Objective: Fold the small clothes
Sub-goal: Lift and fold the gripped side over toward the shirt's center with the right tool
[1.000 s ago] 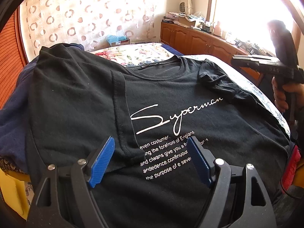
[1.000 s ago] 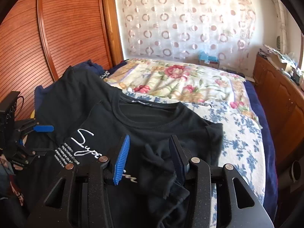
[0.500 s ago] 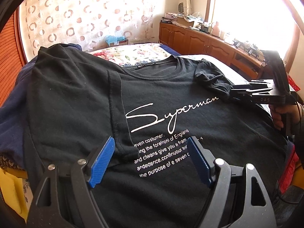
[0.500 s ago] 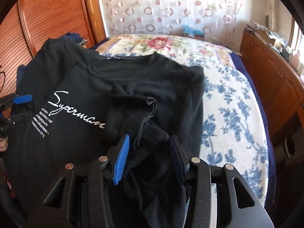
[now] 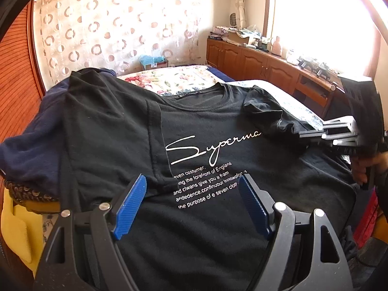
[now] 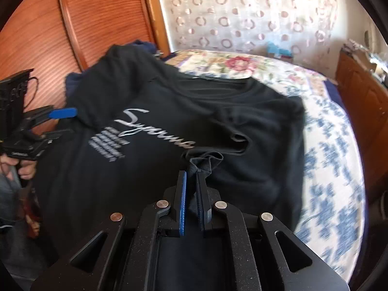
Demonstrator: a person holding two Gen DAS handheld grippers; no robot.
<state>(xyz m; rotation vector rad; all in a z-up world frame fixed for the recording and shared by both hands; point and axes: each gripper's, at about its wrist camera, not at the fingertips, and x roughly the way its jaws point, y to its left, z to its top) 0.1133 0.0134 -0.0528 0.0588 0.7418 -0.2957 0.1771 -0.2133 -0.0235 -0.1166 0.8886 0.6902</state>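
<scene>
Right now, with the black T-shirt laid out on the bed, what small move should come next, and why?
Probably carry the sleeve inward over the chest print. The right gripper is shut on that bunched sleeve, while the opposite side of the T-shirt already lies folded in and the left gripper hovers open over it.

Daylit room, uneven clarity.
You get blown-out glare from the window [image 5: 315,12]; your right wrist view smears with motion blur.

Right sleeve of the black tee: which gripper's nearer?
Right. The right gripper is shut on the bunched sleeve; the left gripper hovers open over the shirt's printed text, away from it.
</scene>
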